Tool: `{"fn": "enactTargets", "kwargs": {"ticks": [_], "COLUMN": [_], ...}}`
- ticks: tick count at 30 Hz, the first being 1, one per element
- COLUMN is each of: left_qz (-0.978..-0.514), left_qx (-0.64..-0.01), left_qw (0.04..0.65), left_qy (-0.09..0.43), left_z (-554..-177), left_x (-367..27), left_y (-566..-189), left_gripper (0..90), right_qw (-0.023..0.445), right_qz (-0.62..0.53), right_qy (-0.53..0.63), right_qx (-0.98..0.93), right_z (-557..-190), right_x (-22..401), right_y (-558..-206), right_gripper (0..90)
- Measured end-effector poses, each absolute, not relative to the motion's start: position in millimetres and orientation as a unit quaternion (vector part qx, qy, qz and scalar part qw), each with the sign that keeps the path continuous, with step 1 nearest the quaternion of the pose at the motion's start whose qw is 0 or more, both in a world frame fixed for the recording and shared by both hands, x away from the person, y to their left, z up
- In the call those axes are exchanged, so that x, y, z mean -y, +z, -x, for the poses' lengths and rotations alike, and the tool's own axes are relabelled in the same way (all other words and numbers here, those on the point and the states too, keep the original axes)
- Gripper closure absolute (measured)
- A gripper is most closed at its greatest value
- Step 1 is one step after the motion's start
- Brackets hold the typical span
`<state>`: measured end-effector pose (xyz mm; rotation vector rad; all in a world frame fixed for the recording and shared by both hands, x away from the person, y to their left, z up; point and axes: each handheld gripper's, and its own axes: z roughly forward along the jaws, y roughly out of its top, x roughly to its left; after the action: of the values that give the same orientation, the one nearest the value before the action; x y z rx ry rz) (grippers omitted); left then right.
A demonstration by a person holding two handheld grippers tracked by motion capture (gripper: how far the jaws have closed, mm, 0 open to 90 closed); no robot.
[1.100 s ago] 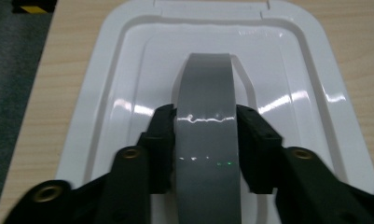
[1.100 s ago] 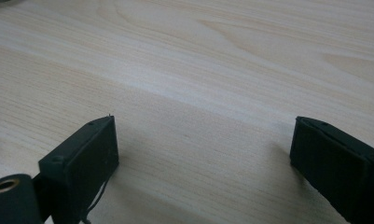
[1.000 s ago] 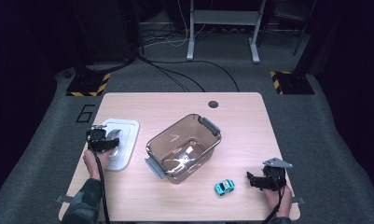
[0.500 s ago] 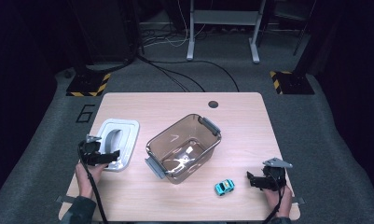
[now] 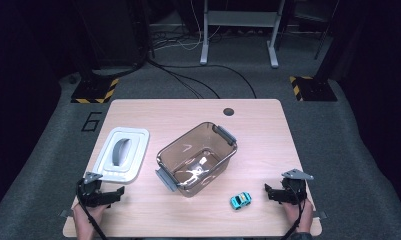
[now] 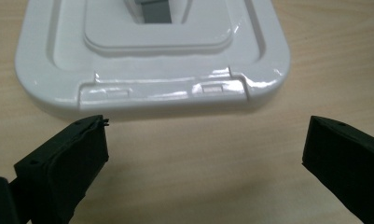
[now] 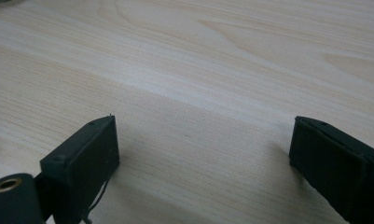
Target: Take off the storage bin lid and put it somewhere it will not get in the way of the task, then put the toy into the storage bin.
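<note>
A white lid (image 5: 123,155) with a grey handle lies flat on the table's left side; its near edge (image 6: 152,88) is just ahead of my left gripper. My left gripper (image 5: 115,194) (image 6: 205,140) rests near the front left edge. Its jaws have just been opening and now stand wide, with bare wood between them. A clear brown container (image 5: 198,157) with grey end handles sits open in the middle. In front of it stands a small blue toy car (image 5: 241,200). To the right of the car, my right gripper (image 5: 269,192) (image 7: 203,140) is open over bare wood.
The wooden table (image 5: 258,130) has a dark round hole (image 5: 229,111) near its far edge. Around it is grey carpet with cables, a metal stand and black-and-yellow striped feet beyond.
My left gripper has come off the lid and drawn back toward the table's front edge, with its jaws opened wide. The lid stays flat on the table. The right gripper has not moved.
</note>
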<state>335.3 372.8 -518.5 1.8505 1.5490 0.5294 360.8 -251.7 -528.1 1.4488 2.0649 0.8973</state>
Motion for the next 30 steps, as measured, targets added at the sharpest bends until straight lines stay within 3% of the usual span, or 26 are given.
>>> {"fn": "enactTargets", "kwargs": {"ticks": [3, 5, 25, 27, 30], "left_qz": [-0.707, -0.716, -0.728, -0.727, -0.727], "left_qx": [-0.592, -0.577, -0.560, -0.561, -0.561], "left_qw": [0.326, 0.310, 0.316, 0.316, 0.315], "left_qy": [0.209, 0.242, 0.237, 0.238, 0.238], "left_z": [-325.1, -319.6, -323.2, -323.5, -323.5], "left_x": [-370.0, -366.7, -368.2, -367.9, -367.8], "left_y": [-527.7, -532.4, -532.8, -532.8, -532.7], "left_gripper": [0.0, 0.0, 0.0, 0.0, 0.0], "right_qw": [0.230, 0.230, 0.228, 0.221, 0.200], "right_qz": [-0.527, -0.527, -0.526, -0.537, -0.557], "right_qy": [0.326, 0.326, 0.328, 0.330, 0.346], "right_qx": [-0.750, -0.750, -0.751, -0.745, -0.728], "right_z": [-360.8, -360.8, -360.5, -360.2, -355.9], "right_x": [251.7, 251.7, 252.3, 253.9, 258.4], "right_y": [-528.1, -528.1, -528.1, -527.0, -522.1], "right_gripper": [7.8, 7.8, 7.7, 0.9, 0.0]}}
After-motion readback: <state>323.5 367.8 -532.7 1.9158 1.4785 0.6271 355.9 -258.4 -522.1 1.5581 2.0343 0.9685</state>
